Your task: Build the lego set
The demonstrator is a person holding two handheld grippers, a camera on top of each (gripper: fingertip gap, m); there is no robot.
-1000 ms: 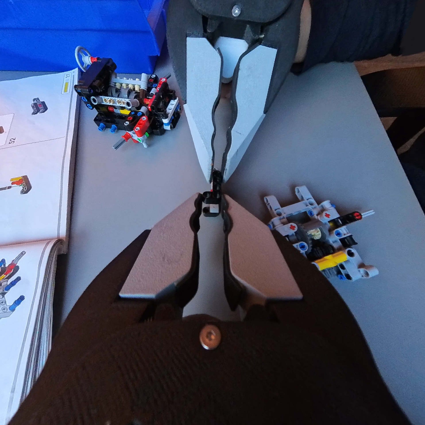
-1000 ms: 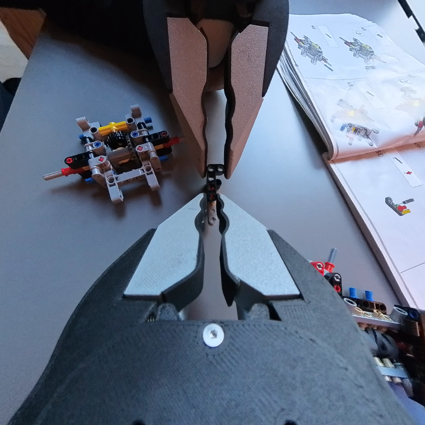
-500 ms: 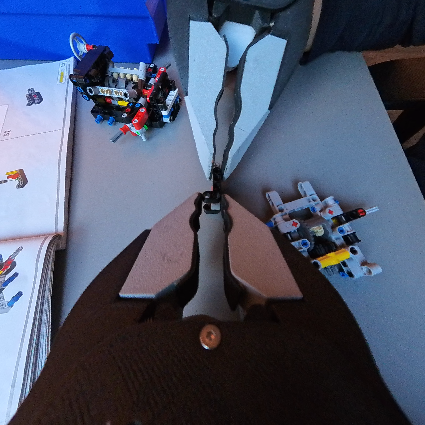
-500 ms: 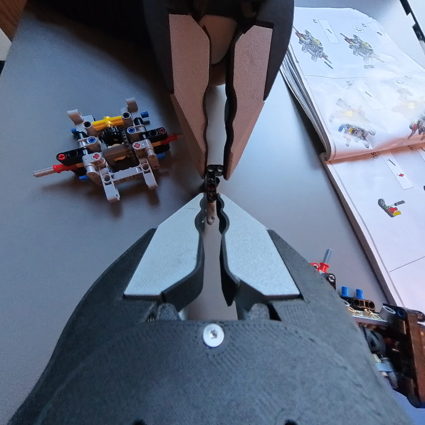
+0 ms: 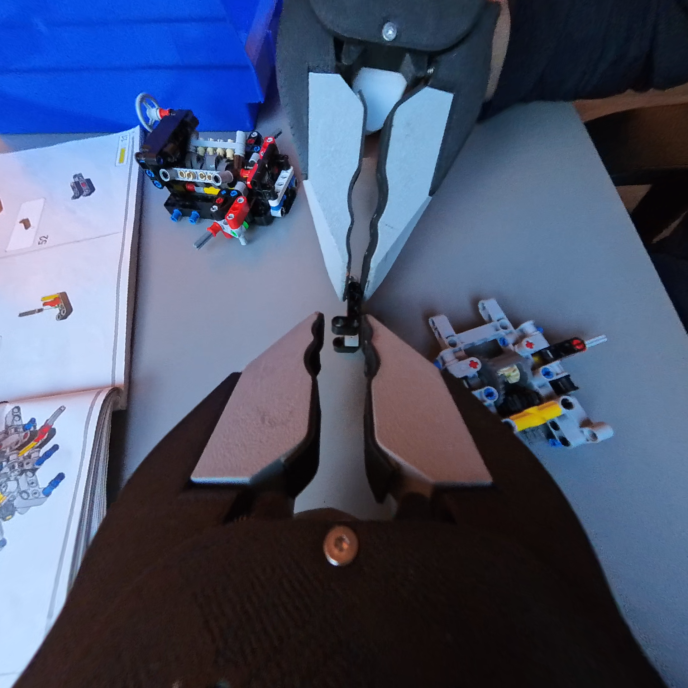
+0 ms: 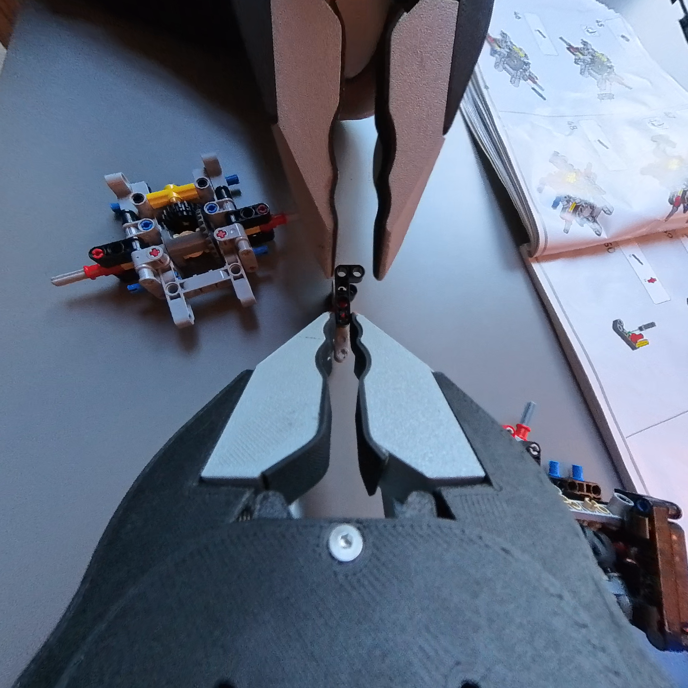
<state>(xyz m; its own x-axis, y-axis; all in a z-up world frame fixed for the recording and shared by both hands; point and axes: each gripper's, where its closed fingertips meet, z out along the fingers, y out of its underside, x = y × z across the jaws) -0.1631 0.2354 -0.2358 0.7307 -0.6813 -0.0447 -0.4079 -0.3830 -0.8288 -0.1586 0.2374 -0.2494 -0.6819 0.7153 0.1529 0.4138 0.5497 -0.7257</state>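
Note:
My right gripper (image 6: 341,318) is shut on a small black and tan beam assembly (image 6: 342,298) and holds it just above the grey table (image 6: 111,372). The assembly's black L-shaped end (image 5: 344,327) sticks out toward my left gripper (image 5: 342,322). The left gripper is open around that end. In the right wrist view there is a gap between the black end and each of the left gripper's brown fingers (image 6: 320,223). The right gripper (image 5: 353,294) faces mine tip to tip in the left wrist view.
A grey, yellow and black gear assembly (image 5: 517,376) lies on the table beside the grippers; it also shows in the right wrist view (image 6: 178,242). A larger black and red model (image 5: 219,186) stands near a blue bin (image 5: 123,56). An open instruction booklet (image 5: 63,260) lies along the table's side. My left and right fingertips are right by each other.
My left gripper's fingers have spread apart and let go of the black end they were pinching. The right gripper stays shut on the assembly. Both grippers have hardly moved.

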